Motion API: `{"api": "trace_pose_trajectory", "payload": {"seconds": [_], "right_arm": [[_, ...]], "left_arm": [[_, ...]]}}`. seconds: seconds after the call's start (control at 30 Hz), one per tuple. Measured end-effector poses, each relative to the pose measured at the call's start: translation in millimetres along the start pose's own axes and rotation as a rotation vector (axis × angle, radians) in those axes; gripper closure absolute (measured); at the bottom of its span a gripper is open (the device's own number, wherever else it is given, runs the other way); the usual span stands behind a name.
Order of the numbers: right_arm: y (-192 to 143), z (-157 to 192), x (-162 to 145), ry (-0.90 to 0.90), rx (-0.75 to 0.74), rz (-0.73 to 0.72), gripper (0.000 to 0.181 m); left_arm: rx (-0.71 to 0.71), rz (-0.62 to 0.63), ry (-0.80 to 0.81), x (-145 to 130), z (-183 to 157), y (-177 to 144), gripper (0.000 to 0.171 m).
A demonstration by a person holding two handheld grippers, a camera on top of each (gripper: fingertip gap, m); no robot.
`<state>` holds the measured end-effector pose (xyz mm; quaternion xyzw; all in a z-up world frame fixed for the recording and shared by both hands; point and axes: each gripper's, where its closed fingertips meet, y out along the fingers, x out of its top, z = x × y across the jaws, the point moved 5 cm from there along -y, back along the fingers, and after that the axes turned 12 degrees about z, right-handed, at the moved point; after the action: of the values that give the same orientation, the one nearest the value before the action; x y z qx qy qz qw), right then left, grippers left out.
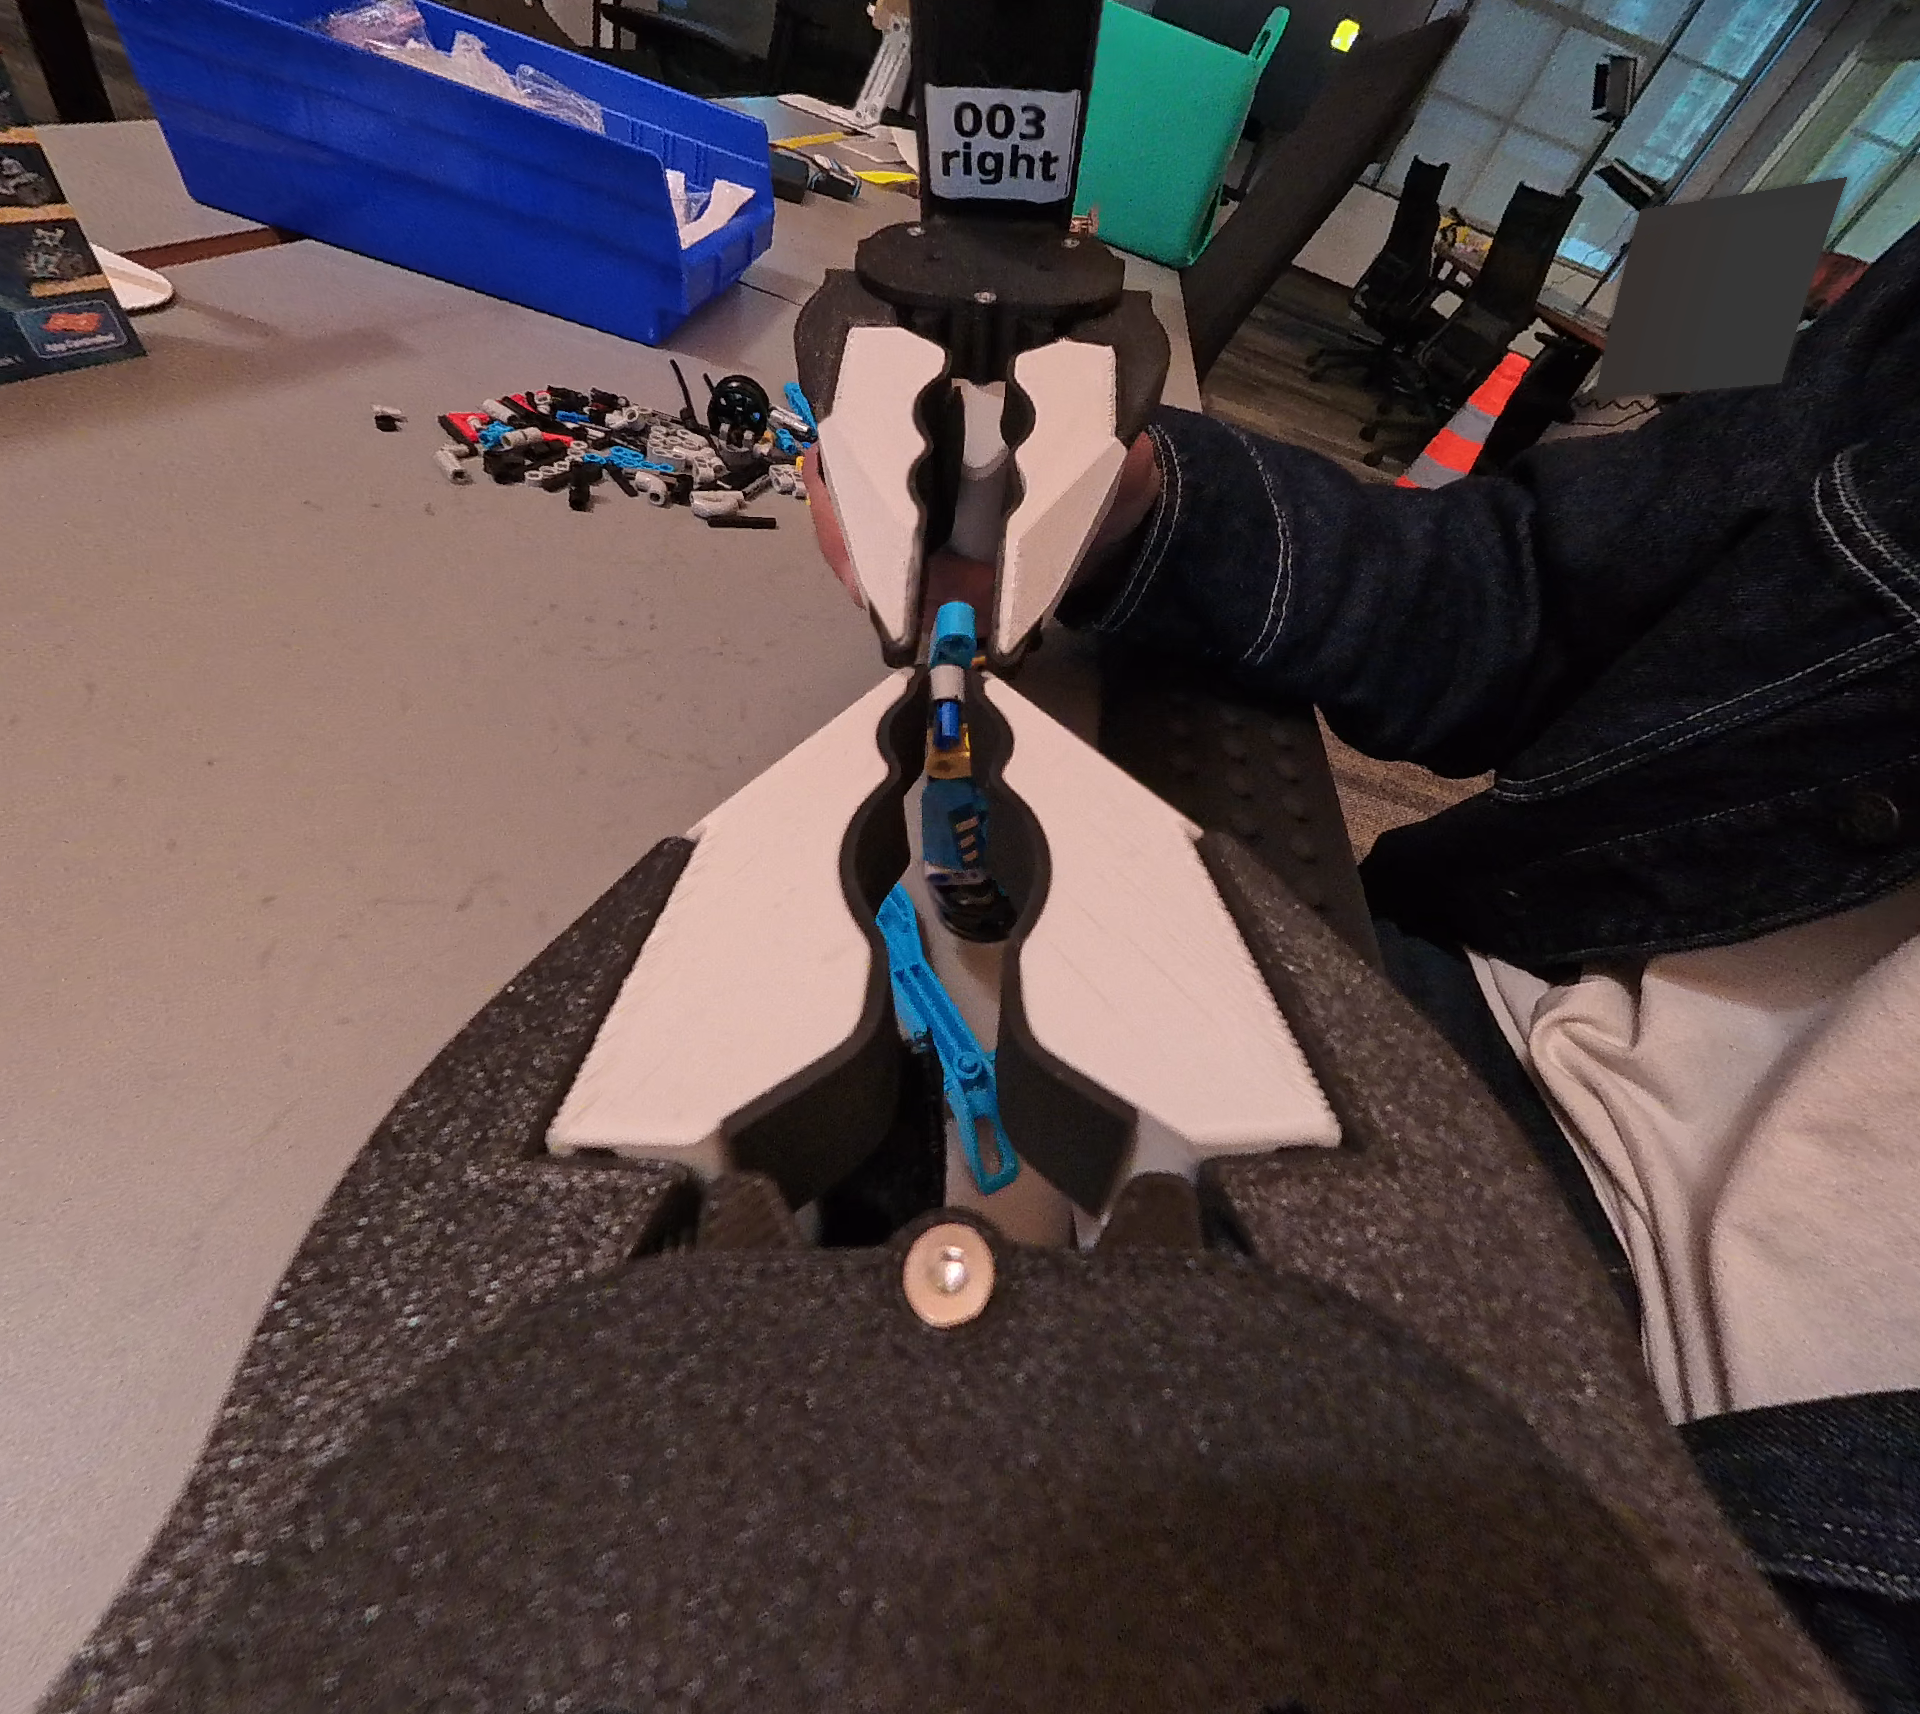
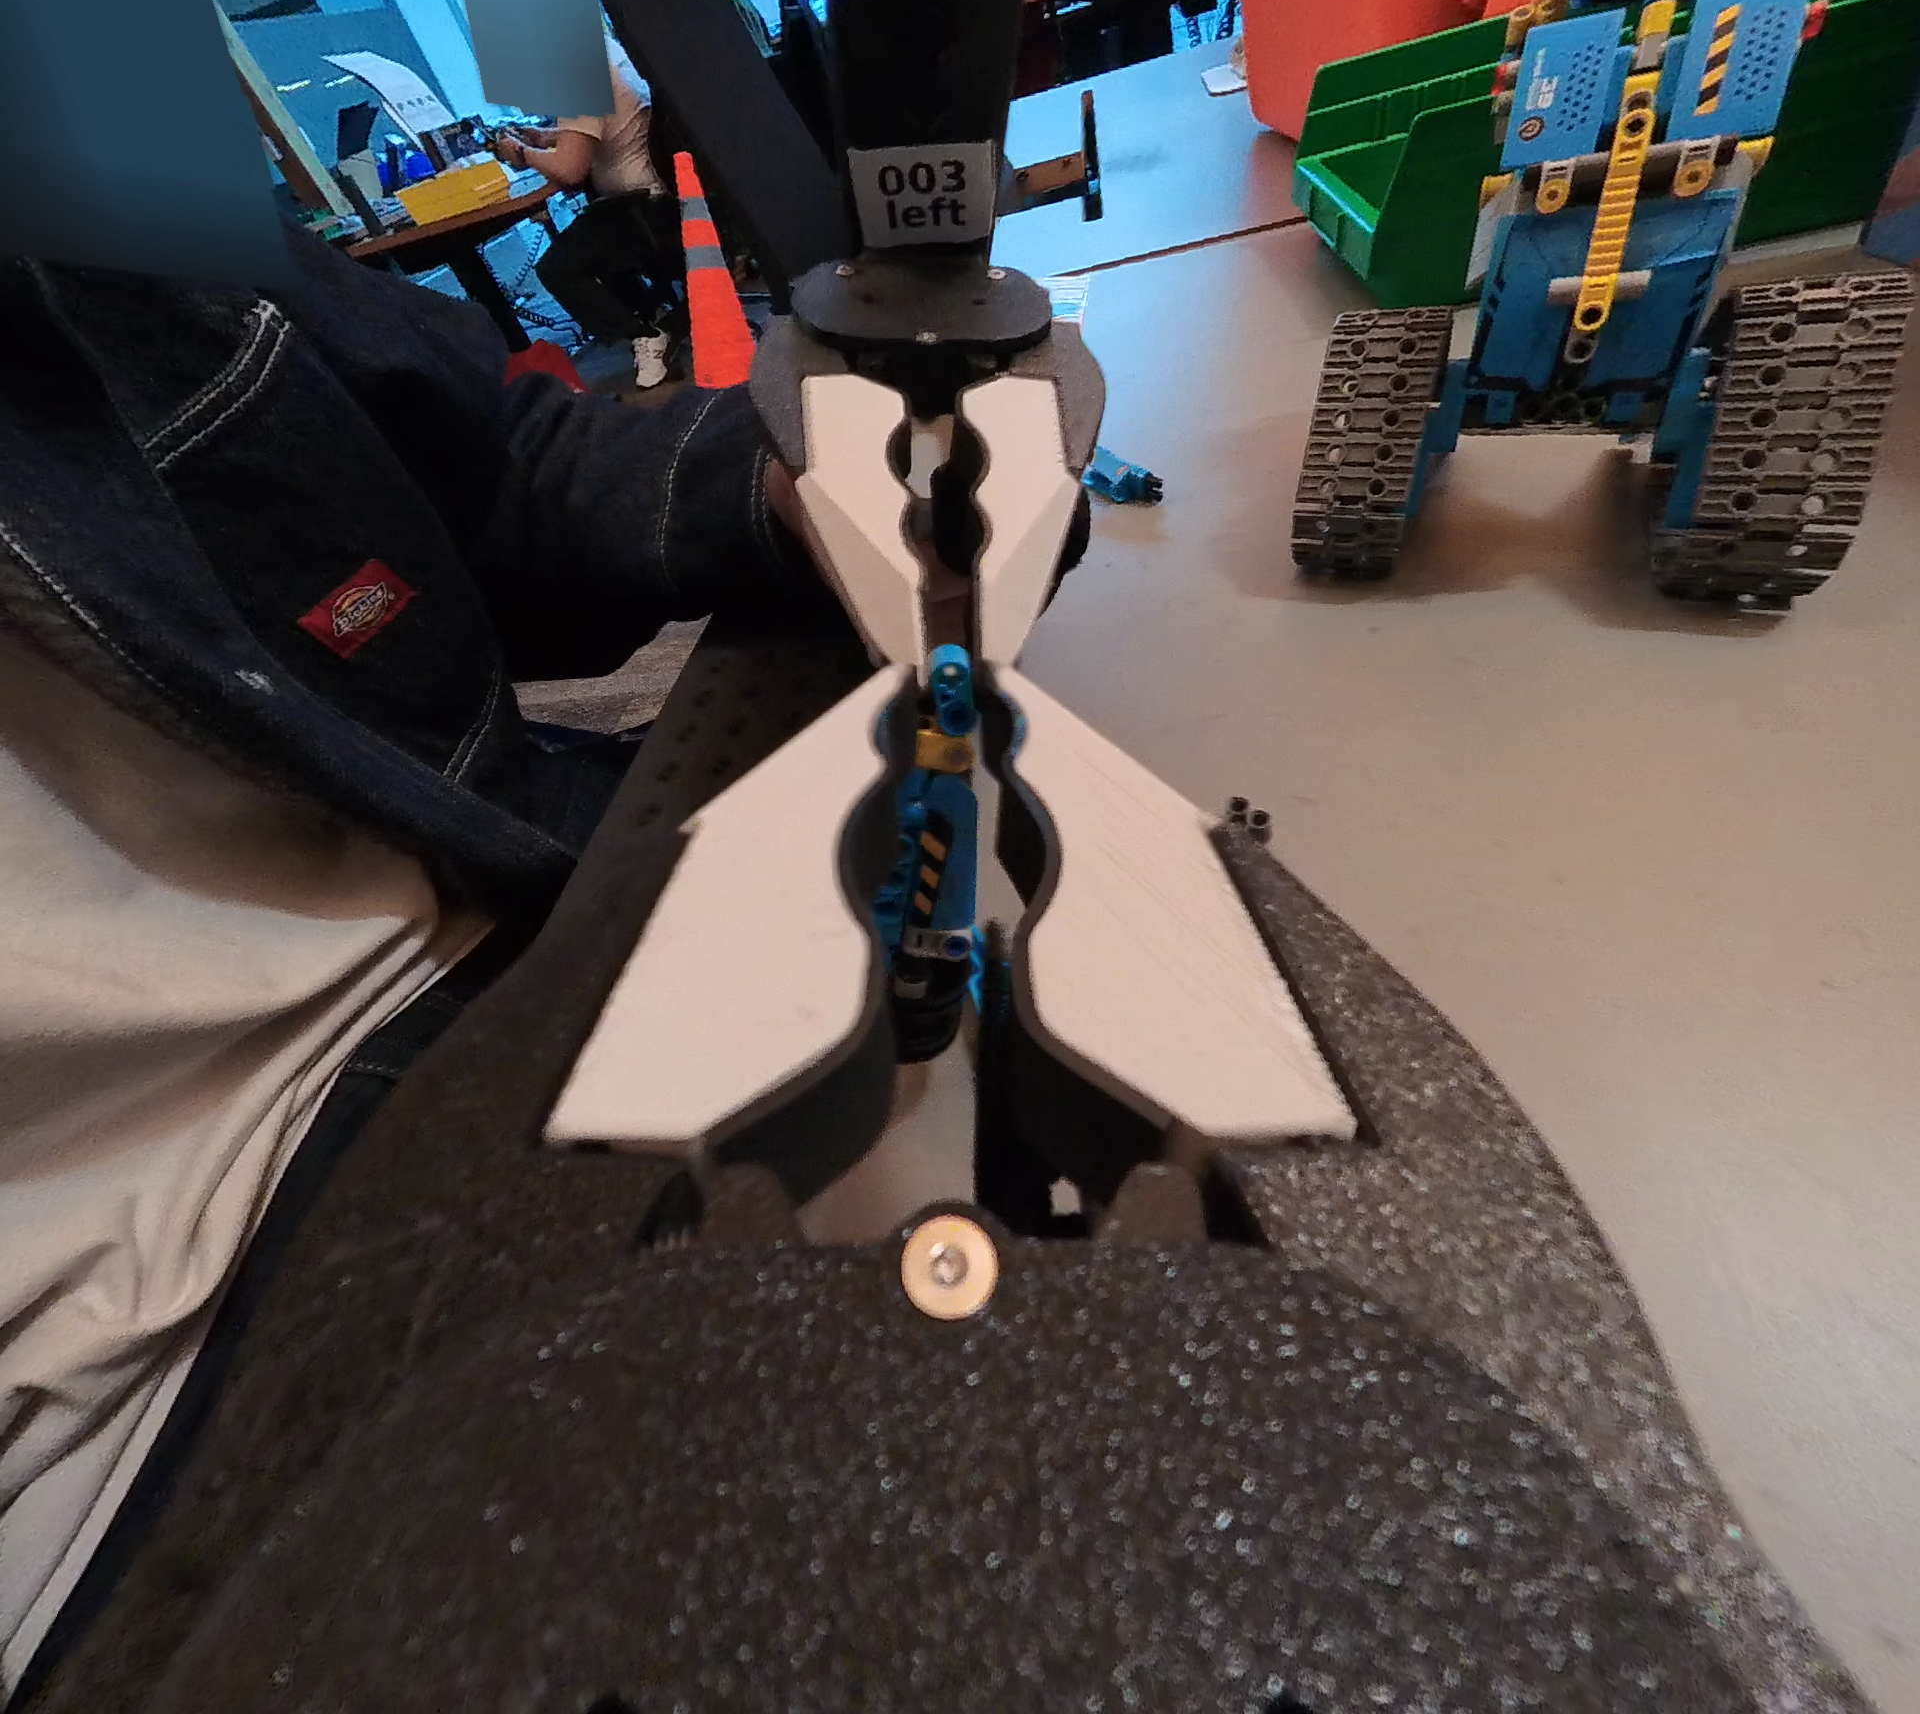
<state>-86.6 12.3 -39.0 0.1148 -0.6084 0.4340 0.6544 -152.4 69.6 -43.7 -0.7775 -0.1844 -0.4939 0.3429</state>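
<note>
Left gripper (image 1: 951,677) and right gripper (image 2: 948,677) meet tip to tip above the grey counter (image 1: 312,677). Both are nearly closed on one slim brick assembly (image 1: 951,791): blue beams, yellow connector, striped panel, black base. It runs lengthwise between the white ribbed fingers (image 1: 748,937). Which tip actually bears on the blue end piece is hard to tell. Loose small parts pile (image 1: 623,449) sits near a glossy blue bin (image 1: 436,147). Tracked brick robot (image 2: 1621,262) stands well apart.
</note>
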Motion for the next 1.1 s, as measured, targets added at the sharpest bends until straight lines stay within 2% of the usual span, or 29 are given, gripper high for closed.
{"api": "trace_pose_trajectory", "payload": {"seconds": [0.1, 0.33, 0.5, 0.57, 0.63, 0.67, 0.8, 0.9, 0.97, 1.1], "right_arm": [[-2, 3, 1, -0.013, 0.019, -0.01, 0.177], [6, 3, -15, 0.0, 0.047, 0.08, 0.177], [6, 4, -18, 0.009, 0.058, 0.08, 0.176], [-3, -3, -19, 0.03, 0.02, 0.073, 0.177], [-31, -14, -26, 0.084, -0.031, 0.039, 0.177], [-41, -16, -28, 0.104, -0.031, 0.003, 0.177], [-41, -19, -29, 0.119, -0.031, 0.009, 0.176], [-40, -22, -31, 0.144, -0.038, 0.01, 0.176], [-37, -23, -30, 0.146, -0.043, 0.012, 0.176], [-35, -28, -26, 0.187, -0.047, -0.02, 0.176]], "left_arm": [[0.0, -0.016, 0.02, 0, -3, -1, 0.166], [0.037, 0.067, 0.043, -16, -4, 2, 0.166], [0.047, 0.058, 0.043, -16, -7, 0, 0.167], [0.074, 0.016, 0.013, -14, -1, -9, 0.167], [0.091, -0.141, -0.089, -8, 12, -44, 0.168], [0.112, -0.178, -0.111, -10, 17, -58, 0.168], [0.081, -0.146, -0.088, -12, 11, -52, 0.167], [0.074, -0.166, -0.105, -12, 15, -63, 0.167], [0.104, -0.109, -0.119, -20, 23, -63, 0.166], [-0.025, -0.029, -0.202, -29, 21, -52, 0.166]]}}
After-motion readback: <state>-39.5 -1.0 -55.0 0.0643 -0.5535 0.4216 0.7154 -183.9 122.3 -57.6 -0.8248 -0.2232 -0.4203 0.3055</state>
